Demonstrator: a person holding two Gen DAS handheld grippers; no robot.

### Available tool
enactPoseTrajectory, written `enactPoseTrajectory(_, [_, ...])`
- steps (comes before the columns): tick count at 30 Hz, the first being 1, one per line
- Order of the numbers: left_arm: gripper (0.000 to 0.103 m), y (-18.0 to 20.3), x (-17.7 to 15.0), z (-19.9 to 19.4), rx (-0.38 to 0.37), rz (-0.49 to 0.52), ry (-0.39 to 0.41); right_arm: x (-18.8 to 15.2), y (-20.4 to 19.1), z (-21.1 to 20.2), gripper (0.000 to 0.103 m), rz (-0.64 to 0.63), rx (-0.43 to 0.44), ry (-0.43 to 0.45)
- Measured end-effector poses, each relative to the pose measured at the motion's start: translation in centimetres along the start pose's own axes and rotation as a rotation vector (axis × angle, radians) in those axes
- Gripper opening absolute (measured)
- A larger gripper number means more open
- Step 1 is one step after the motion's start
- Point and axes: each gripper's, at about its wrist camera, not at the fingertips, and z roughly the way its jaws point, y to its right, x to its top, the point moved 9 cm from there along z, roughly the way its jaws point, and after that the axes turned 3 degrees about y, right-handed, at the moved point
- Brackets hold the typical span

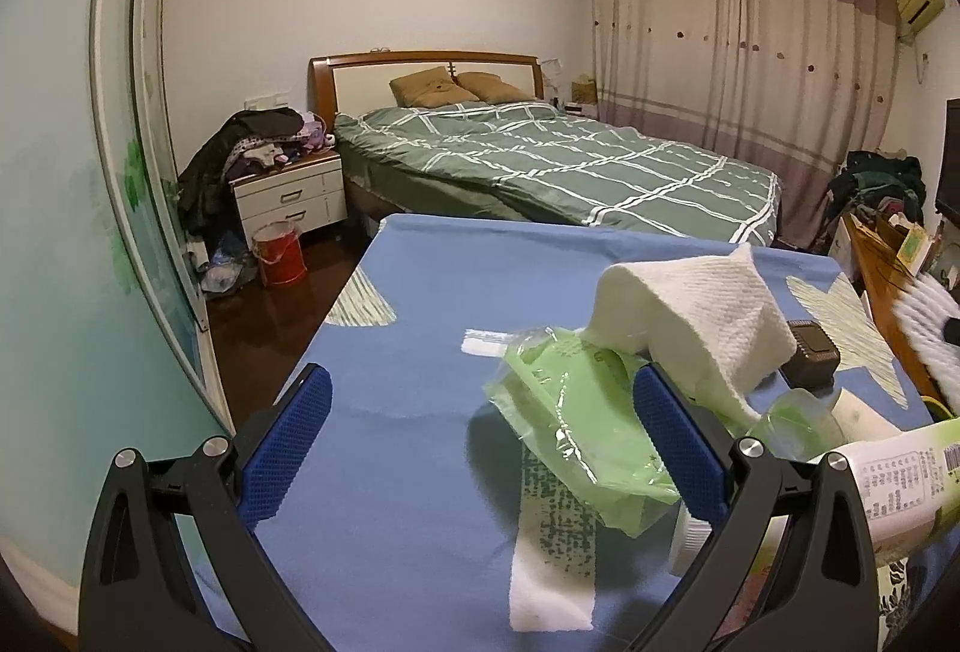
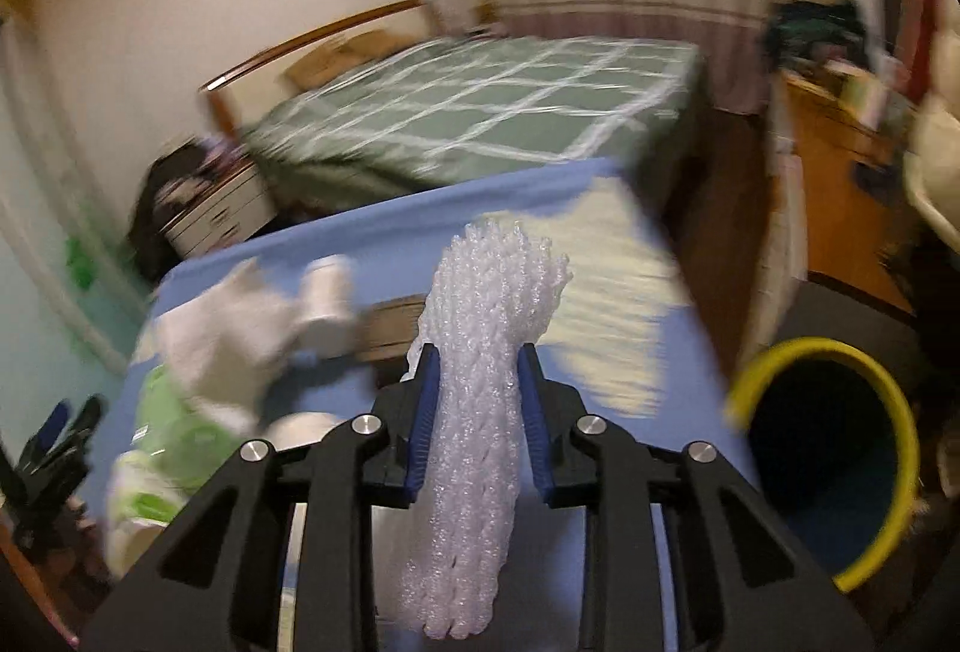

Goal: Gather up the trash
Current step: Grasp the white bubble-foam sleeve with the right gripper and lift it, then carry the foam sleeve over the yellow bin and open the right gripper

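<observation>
I count 2 grippers: my left gripper (image 1: 480,412) and my right gripper (image 2: 477,400). On the blue cloth (image 1: 420,304) I see 1 crumpled paper towel (image 1: 696,322), 1 green plastic wrapper (image 1: 576,424), 1 white tube (image 1: 888,478) and 1 small dark cap-like piece (image 1: 813,358). There is 1 white foam net sleeve (image 2: 480,412) and 1 yellow-rimmed bin (image 2: 840,448). Farther off I count 1 bed (image 1: 570,166) with 2 brown pillows (image 1: 432,91), 1 nightstand (image 1: 291,196) showing 2 drawers, and 1 red bucket (image 1: 279,256).

Small print and a barcode mark the white-and-green tube (image 1: 900,478) at the left wrist view's right edge, too tiny to read.
</observation>
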Motion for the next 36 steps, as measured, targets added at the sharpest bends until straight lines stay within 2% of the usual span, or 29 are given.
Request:
enactPoseTrajectory(6, [0.099,0.7,0.0,-0.4,-0.010,0.022,0.003,-1.0,13.9,-1.0,0.026,0.189,-0.287,0.028])
enactPoseTrajectory(8, [0.099,0.9,-0.1,-0.3,-0.014,0.028,-0.001,-1.7,17.1,-0.5,0.026,0.230,-0.355,0.012])
enactPoseTrajectory(11, [0.099,1.0,-0.3,-0.2,-0.020,0.031,-0.010,-2.3,20.3,0.9,0.027,0.274,-0.412,-0.018])
enactPoseTrajectory(15, [0.099,0.8,-0.3,-0.1,-0.021,0.029,-0.021,-3.0,22.4,2.4,0.035,0.300,-0.471,-0.047])
enactPoseTrajectory(17, [0.099,0.9,-0.4,0.0,-0.021,0.030,-0.027,-3.5,22.9,2.7,0.047,0.309,-0.490,-0.055])
enactPoseTrajectory(19, [0.099,1.0,-0.5,0.1,-0.026,0.030,-0.032,-3.5,23.4,2.6,0.054,0.292,-0.535,-0.048])
enactPoseTrajectory(22, [0.099,1.2,-0.4,0.1,-0.031,0.036,-0.029,-3.4,24.0,2.4,0.063,0.290,-0.553,-0.030])
enactPoseTrajectory(31, [0.099,1.4,-0.2,-0.5,-0.035,0.034,-0.017,-3.0,23.6,1.8,0.068,0.280,-0.546,0.012])
enactPoseTrajectory(36, [0.099,2.0,0.5,-2.8,-0.041,0.047,0.003,-2.6,23.0,1.9,0.068,0.249,-0.549,0.014])
